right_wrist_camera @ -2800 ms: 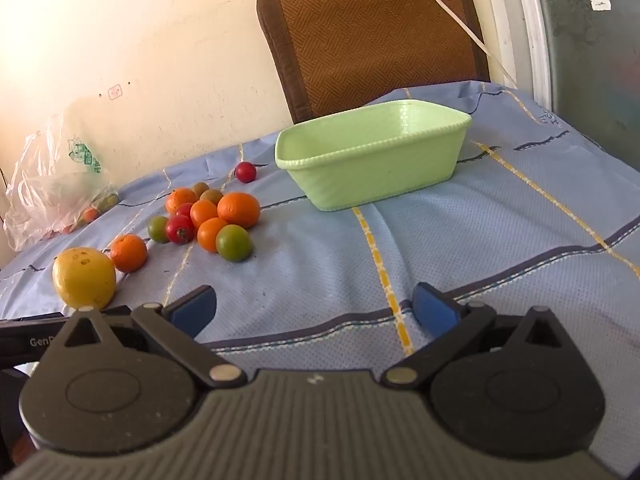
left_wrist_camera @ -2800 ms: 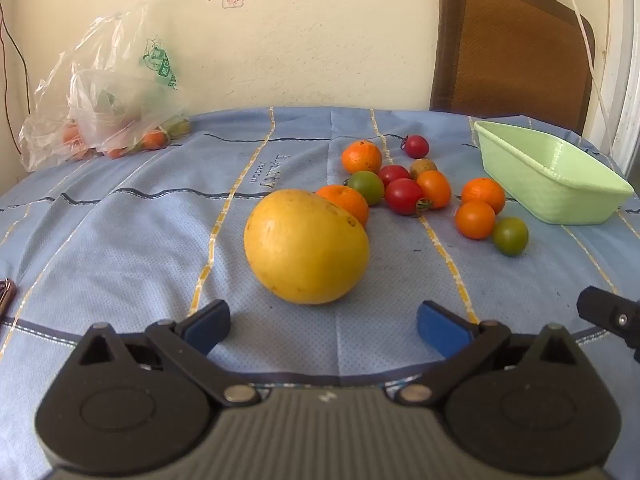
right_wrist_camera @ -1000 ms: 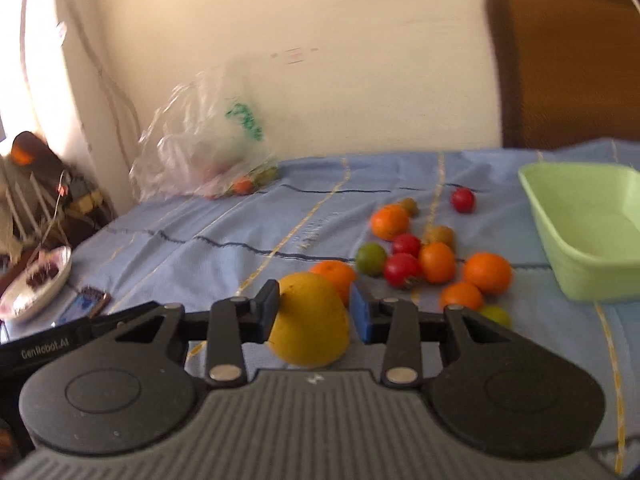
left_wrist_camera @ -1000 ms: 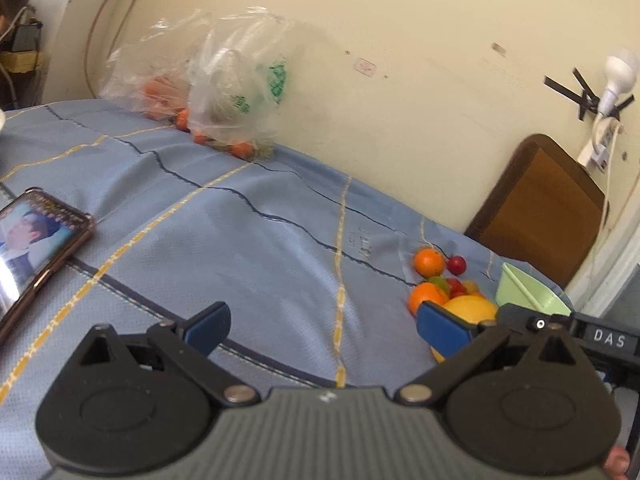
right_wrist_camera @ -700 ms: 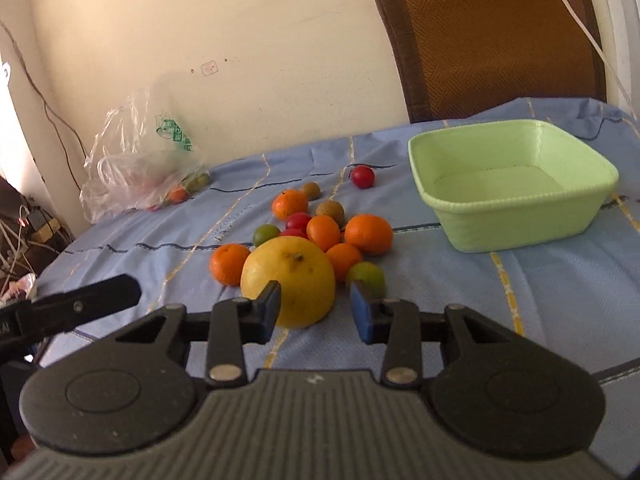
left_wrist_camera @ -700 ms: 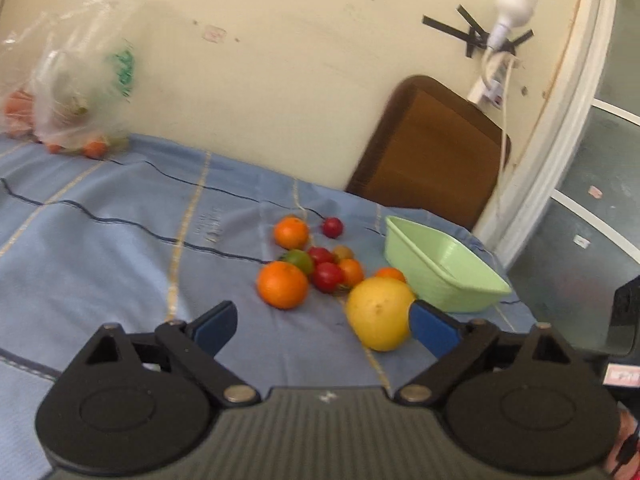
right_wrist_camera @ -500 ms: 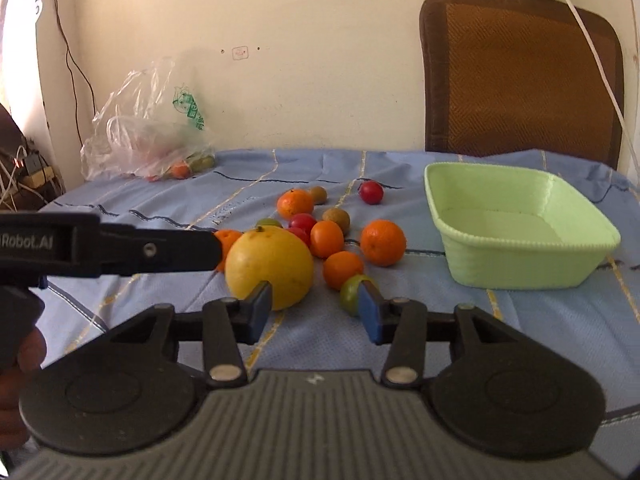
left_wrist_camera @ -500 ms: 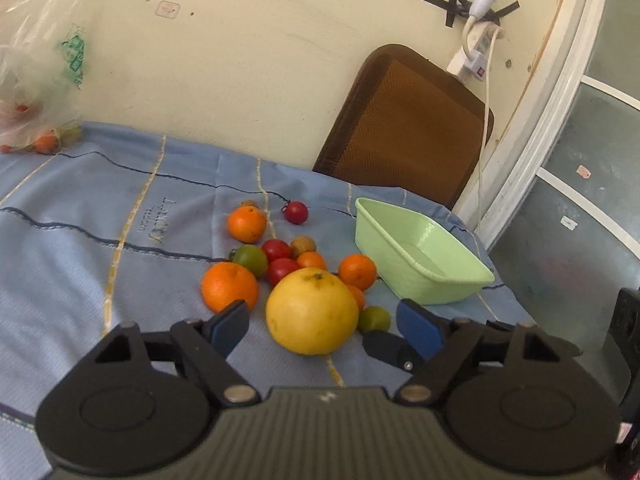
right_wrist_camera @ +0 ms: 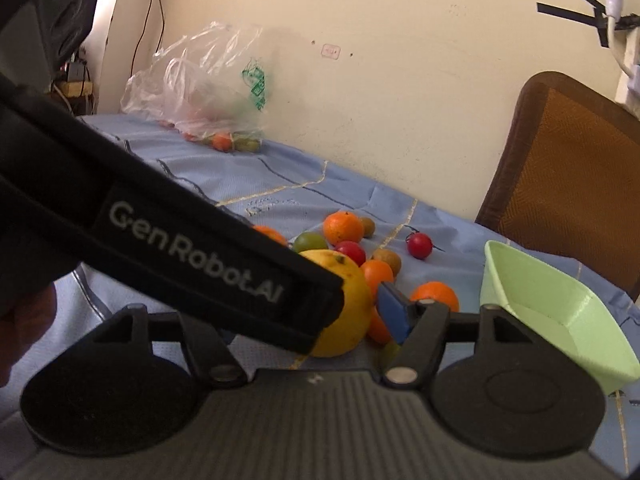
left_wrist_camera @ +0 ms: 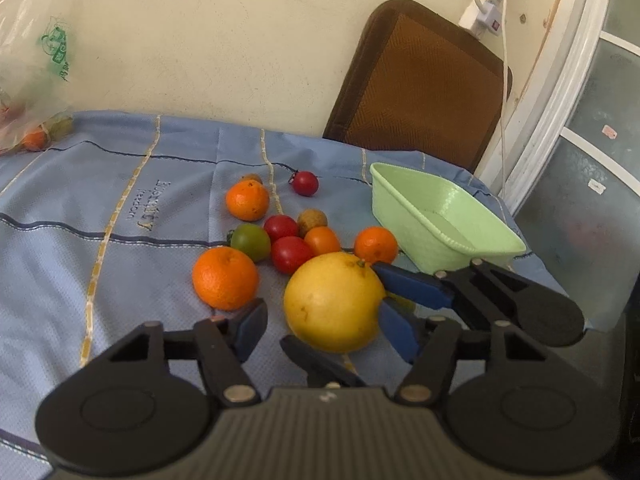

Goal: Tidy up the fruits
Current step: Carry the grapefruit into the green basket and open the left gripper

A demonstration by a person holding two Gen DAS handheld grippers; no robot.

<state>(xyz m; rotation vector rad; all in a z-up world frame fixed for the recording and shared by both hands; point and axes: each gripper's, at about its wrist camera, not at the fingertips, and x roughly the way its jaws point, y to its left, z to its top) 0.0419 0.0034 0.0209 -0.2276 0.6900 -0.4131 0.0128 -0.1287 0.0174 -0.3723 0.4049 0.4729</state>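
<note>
Big round yellow citrus fruit (left_wrist_camera: 334, 300) now sits betw both grippers. Left gripper (left_wrist_camera: 326, 326), wide 0.5 s ago, just narrowed, pads not gripping; right gripper (left_wrist_camera: 340, 312) just widened, fruit released.

We take this for a home room: a table under a blue striped tablecloth (left_wrist_camera: 120, 216), a brown woven chair back (left_wrist_camera: 420, 88) against a scuffed cream wall (left_wrist_camera: 240, 40), a power strip (left_wrist_camera: 484, 0) hanging by its cord, a plastic shopping bag (right_wrist_camera: 208, 84) of produce, loose fruit beside a green plastic basin (left_wrist_camera: 404, 216).
</note>
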